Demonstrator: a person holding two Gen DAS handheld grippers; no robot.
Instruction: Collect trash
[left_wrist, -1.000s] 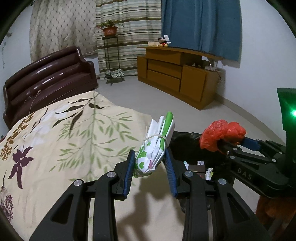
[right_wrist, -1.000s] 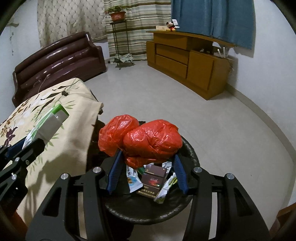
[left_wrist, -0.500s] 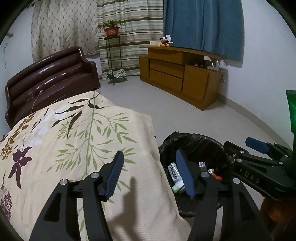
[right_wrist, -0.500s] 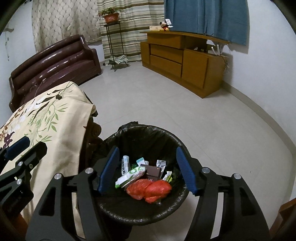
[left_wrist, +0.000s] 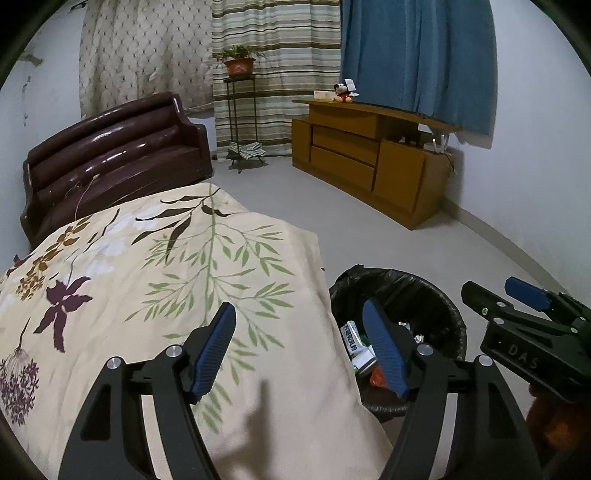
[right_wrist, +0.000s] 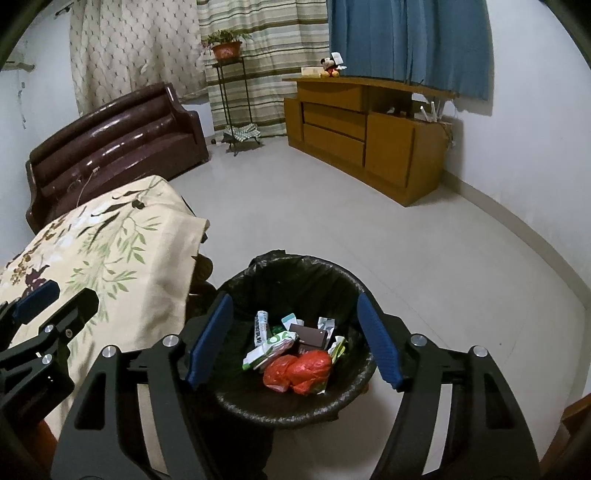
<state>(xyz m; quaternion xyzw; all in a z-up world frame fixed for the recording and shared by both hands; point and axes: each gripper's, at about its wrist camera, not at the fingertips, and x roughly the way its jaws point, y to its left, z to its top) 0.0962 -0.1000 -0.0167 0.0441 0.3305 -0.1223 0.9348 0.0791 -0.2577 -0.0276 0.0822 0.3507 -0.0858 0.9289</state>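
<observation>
A black-lined trash bin (right_wrist: 236, 402) stands on the floor beside the cloth-covered table. Inside it lie a crumpled red plastic bag (right_wrist: 301, 371), a green-and-white wrapper bundle (right_wrist: 271, 345), a dark box (right_wrist: 308, 338) and other scraps. My right gripper (right_wrist: 293, 341) hangs over the bin, jaws opening, nothing between them. My left gripper (left_wrist: 299, 350) hovers over the table's edge next to the bin (left_wrist: 439, 295), jaws opening and empty. Each gripper shows at the edge of the other's view.
A floral cream tablecloth (left_wrist: 147, 280) covers the table on the left. A dark brown sofa (left_wrist: 110, 155) stands behind it, a plant stand (left_wrist: 240, 110) by the striped curtain, and a wooden cabinet (left_wrist: 373, 158) along the right wall. Pale floor lies between.
Both grippers opened and let go: the red bag and the green-and-white bundle dropped into the bin. Both grippers then drew back and up a little.
</observation>
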